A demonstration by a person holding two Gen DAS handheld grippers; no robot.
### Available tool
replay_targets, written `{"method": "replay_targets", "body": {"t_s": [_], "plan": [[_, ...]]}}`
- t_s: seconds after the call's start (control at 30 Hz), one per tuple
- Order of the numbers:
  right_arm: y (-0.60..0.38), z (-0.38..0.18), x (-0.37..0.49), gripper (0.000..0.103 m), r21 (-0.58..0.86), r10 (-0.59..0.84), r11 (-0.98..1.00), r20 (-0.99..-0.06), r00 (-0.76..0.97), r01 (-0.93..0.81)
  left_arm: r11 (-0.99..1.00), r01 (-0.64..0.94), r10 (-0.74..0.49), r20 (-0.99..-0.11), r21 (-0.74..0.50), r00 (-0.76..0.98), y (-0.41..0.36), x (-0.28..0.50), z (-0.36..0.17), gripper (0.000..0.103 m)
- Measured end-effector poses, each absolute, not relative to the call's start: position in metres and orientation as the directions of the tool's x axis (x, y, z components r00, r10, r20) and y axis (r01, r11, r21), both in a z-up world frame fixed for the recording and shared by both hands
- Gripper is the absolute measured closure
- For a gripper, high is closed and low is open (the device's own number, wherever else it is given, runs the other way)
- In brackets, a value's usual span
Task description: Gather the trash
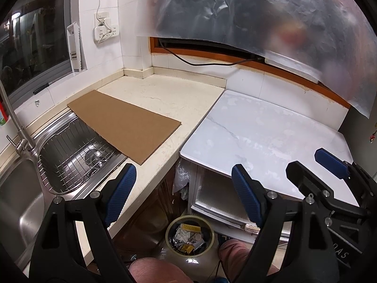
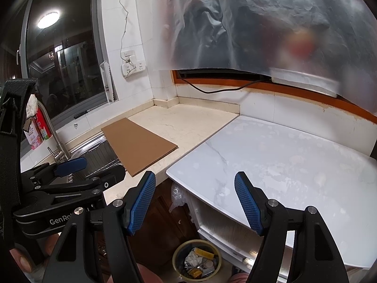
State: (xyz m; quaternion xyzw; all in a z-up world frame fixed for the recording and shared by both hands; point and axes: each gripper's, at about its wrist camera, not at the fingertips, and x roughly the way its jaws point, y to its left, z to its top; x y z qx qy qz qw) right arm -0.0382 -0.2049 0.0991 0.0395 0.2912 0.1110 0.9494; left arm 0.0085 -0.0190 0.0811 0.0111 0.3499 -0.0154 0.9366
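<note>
Both sets of jaws stand wide with nothing between them: the left gripper (image 1: 183,193) and the right gripper (image 2: 195,202) hang side by side over the gap between the cream counter (image 1: 162,94) and the white marble-look table (image 2: 282,155). Down on the floor in that gap sits the trash bin (image 1: 189,235) — a round one with an olive rim, already holding crumpled paper, foil and yellow wrappers. No loose trash shows on either surface. What remains is a flat sheet of brown cardboard (image 1: 124,127), lying half on the counter and half over the sink (image 1: 70,155). If it counts as trash, it looks light and stiff — best pinched at the edge that overhangs the sink, where a finger can get underneath.
</note>
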Motion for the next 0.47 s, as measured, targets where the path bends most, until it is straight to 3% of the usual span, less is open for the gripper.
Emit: {"method": "replay_targets", "body": {"t_s": [0.47], "plan": [[-0.203, 0.087, -0.035, 0.032, 0.140, 0.217, 0.976, -0.554, 0.804, -0.167, 0.999, 0.047, -0.019, -0.663, 0.024, 0.749, -0.021, 0.011, 0.073, 0.022]]}}
